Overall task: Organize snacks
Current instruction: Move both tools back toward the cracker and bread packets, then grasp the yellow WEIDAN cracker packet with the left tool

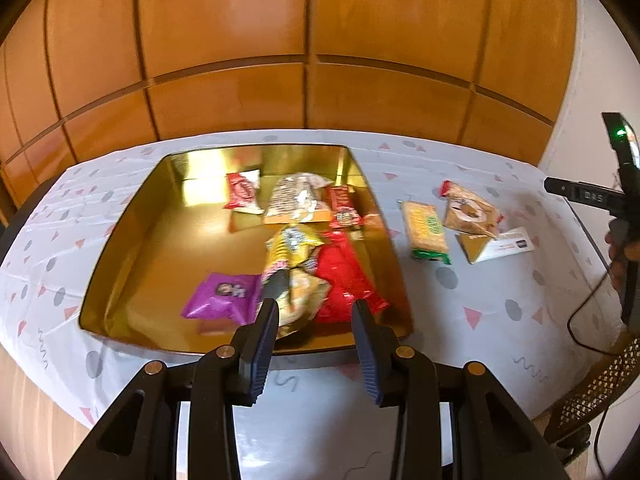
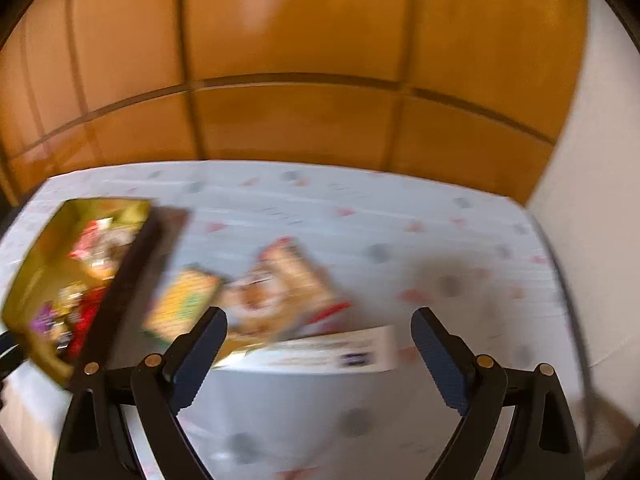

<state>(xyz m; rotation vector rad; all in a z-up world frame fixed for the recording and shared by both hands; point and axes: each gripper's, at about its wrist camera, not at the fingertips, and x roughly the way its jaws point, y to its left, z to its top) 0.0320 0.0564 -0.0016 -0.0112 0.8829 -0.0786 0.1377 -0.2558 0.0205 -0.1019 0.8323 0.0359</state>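
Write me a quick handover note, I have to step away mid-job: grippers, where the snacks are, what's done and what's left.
Left hand-held gripper: open, empty, over the near edge of the gold tray.
Right hand-held gripper: wide open, empty, over the loose snacks on the tablecloth.
Done: several packs lie in the tray, among them the purple pack and the red pack.
Left: the yellow-green cracker pack, the brown biscuit pack and the white box lie outside, right of the tray.
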